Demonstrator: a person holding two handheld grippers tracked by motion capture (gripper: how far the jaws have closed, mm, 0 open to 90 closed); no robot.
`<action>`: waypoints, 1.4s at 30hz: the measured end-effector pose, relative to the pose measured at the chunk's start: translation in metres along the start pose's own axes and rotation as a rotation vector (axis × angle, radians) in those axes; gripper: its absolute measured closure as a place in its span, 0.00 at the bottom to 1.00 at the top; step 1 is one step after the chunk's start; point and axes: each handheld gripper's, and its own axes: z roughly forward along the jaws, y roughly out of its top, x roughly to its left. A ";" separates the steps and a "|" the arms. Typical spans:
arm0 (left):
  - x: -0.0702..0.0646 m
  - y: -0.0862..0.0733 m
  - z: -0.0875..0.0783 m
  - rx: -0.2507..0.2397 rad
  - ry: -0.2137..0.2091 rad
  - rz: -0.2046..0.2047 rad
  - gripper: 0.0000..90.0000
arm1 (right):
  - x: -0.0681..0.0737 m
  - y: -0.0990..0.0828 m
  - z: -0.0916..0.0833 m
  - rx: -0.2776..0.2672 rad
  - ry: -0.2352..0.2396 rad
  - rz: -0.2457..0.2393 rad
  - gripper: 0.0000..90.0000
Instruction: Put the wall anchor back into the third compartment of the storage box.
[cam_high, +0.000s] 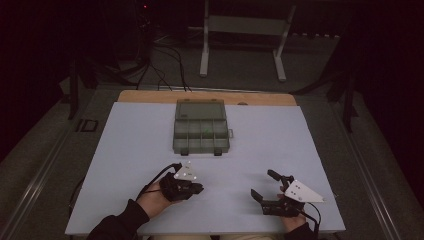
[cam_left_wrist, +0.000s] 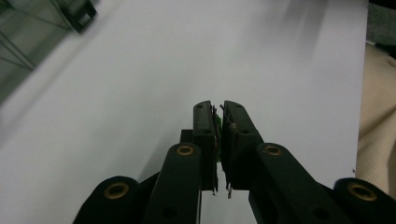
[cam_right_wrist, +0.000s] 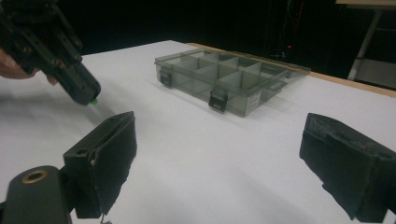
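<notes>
Near edge, high view: the left claw (cam_high: 196, 189) and right claw (cam_high: 264, 186) sit low over the white counter (cam_high: 130, 150), well apart from each other, each held in a hand entering from the bottom.

Left claw: in the left gripper view (cam_left_wrist: 218, 122) the jaws stand almost closed, with only a thin gap between the pads. A small green piece (cam_left_wrist: 217, 125) is pinched between them. In the right gripper view the same green piece (cam_right_wrist: 93, 101) protrudes from the tip of the left claw (cam_right_wrist: 86, 95), just above the counter surface. What the piece is cannot be told at this size.

Right claw: in the right gripper view (cam_right_wrist: 224, 158) the jaws are spread wide and hold nothing; bare counter lies between them.

Farther out: a grey translucent box (cam_high: 201, 131) rests flat on the counter near its far centre, well apart from both claws. The lid (cam_high: 200, 109) is folded back toward the far edge. The open tray is divided into compartments (cam_right_wrist: 219, 72); two dark latches (cam_right_wrist: 218, 100) sit on its near wall.

Beyond the counter: a white frame (cam_high: 240, 30) stands on the floor, with cables (cam_high: 167, 65) beside it.
</notes>
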 end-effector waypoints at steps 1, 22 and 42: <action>0.001 0.001 -0.002 -0.006 -0.002 -0.003 0.93 | 0.000 0.000 0.000 -0.001 0.001 0.001 0.12; 0.030 0.027 -0.039 -0.100 0.067 -0.042 0.93 | -0.002 0.001 -0.002 -0.014 -0.014 -0.002 0.12; 0.063 0.058 -0.046 -0.130 0.136 -0.088 0.93 | -0.002 0.001 -0.002 -0.015 -0.019 -0.003 0.12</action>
